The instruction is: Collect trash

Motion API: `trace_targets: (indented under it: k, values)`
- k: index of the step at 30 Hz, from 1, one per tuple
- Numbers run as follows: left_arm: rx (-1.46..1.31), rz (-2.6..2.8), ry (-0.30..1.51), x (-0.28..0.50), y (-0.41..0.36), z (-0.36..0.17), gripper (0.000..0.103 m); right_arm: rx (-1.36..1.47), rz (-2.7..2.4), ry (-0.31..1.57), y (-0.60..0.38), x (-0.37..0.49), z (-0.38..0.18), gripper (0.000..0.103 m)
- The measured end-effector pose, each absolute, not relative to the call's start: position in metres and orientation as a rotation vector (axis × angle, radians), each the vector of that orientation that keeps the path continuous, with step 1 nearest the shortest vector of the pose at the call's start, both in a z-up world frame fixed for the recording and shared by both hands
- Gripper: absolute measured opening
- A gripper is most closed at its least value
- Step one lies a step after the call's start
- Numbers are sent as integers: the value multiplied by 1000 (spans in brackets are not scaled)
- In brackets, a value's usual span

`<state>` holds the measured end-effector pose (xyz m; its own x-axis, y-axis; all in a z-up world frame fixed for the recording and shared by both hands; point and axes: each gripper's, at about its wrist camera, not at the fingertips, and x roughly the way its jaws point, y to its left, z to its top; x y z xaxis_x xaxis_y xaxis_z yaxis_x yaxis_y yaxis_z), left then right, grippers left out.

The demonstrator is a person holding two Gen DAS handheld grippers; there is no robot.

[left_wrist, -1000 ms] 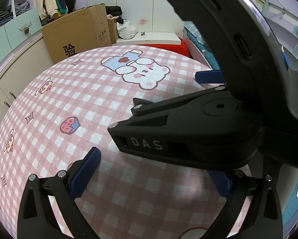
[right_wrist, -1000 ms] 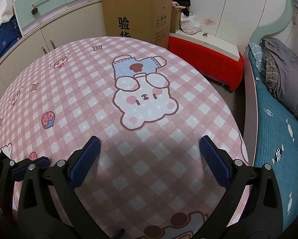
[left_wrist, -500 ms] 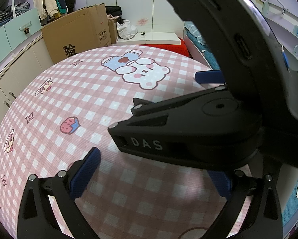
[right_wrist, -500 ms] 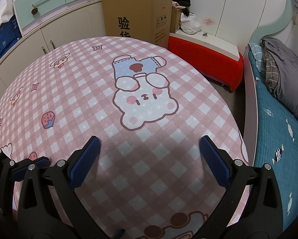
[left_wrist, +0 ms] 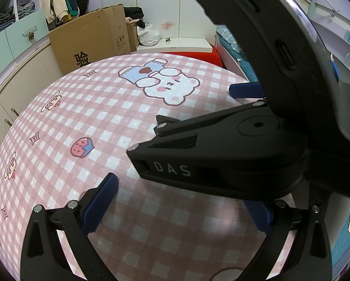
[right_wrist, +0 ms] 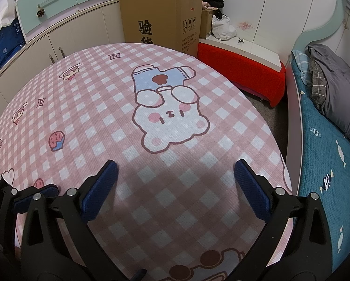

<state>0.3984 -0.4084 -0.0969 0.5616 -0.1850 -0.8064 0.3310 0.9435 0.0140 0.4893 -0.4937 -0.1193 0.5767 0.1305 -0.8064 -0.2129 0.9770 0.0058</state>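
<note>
No trash shows in either view. A pink checked cloth with a white bear print fills both views. My right gripper hovers low over its near part, open, with nothing between its blue pads. My left gripper is open too, holding nothing. In the left wrist view the right gripper's black housing marked DAS crosses close in front and hides the right side of the cloth. One blue pad of the left gripper shows at the lower left of the right wrist view.
A tall cardboard box stands at the cloth's far edge, against pale cabinets. A red bench with a white top lies at the far right. A bed with a teal sheet and grey blanket runs along the right.
</note>
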Motion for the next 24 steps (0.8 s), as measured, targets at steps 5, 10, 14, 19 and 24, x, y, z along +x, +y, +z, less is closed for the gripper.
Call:
trace_targets:
  k: [5, 10, 14, 19, 24]
  values:
    - [171, -306, 927, 396, -408, -95, 99, -95, 201, 935, -494, 489, -119, 98]
    - [171, -306, 927, 399, -409, -97, 99, -95, 201, 935, -493, 489, -119, 98]
    - [171, -306, 927, 396, -408, -95, 99, -95, 201, 935, -494, 489, -119, 98]
    - [171, -306, 927, 398, -408, -96, 99, -95, 201, 935, -493, 489, -119, 98]
    - [171, -306, 927, 399, -409, -97, 99, -95, 202, 935, -493, 489, -119, 98]
